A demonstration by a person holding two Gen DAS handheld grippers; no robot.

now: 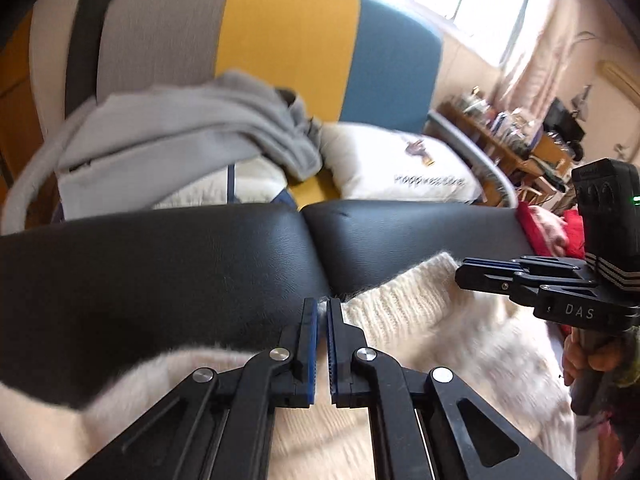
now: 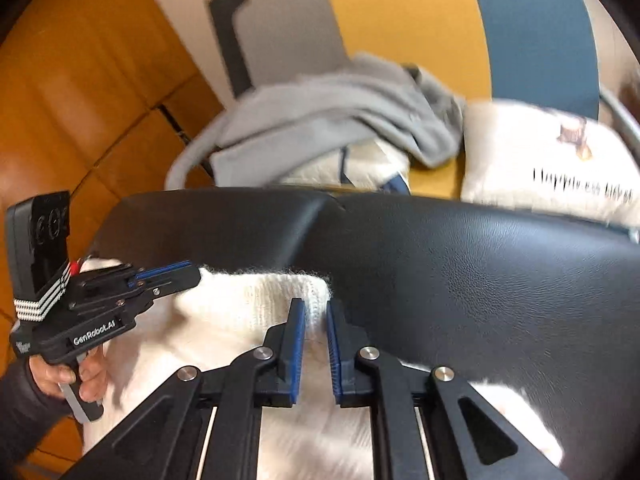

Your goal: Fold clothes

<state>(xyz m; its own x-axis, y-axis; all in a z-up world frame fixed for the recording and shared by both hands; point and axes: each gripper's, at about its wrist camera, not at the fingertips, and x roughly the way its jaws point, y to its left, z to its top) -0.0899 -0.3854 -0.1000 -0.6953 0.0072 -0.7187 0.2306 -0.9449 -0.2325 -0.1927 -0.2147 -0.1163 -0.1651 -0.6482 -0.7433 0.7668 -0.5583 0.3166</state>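
A fluffy cream knitted sweater (image 1: 412, 320) lies on a black leather seat (image 1: 160, 264). My left gripper (image 1: 322, 304) is shut on the sweater's edge, with a little wool pinched between its blue pads. My right gripper (image 2: 316, 312) is also closed on the sweater (image 2: 248, 304), gripping its ribbed edge between the pads. Each gripper shows in the other's view: the right one (image 1: 464, 274) at the right, the left one (image 2: 196, 274) at the left, both over the sweater's far edge.
Behind the black seat (image 2: 480, 264) stands a grey, yellow and blue striped chair (image 1: 288, 48) holding a crumpled grey hoodie (image 1: 192, 128) and a white printed cushion (image 1: 400, 164). A cluttered wooden shelf (image 1: 512, 136) and red cloth (image 1: 548, 228) are at the right. Orange wood floor (image 2: 80, 92) is at the left.
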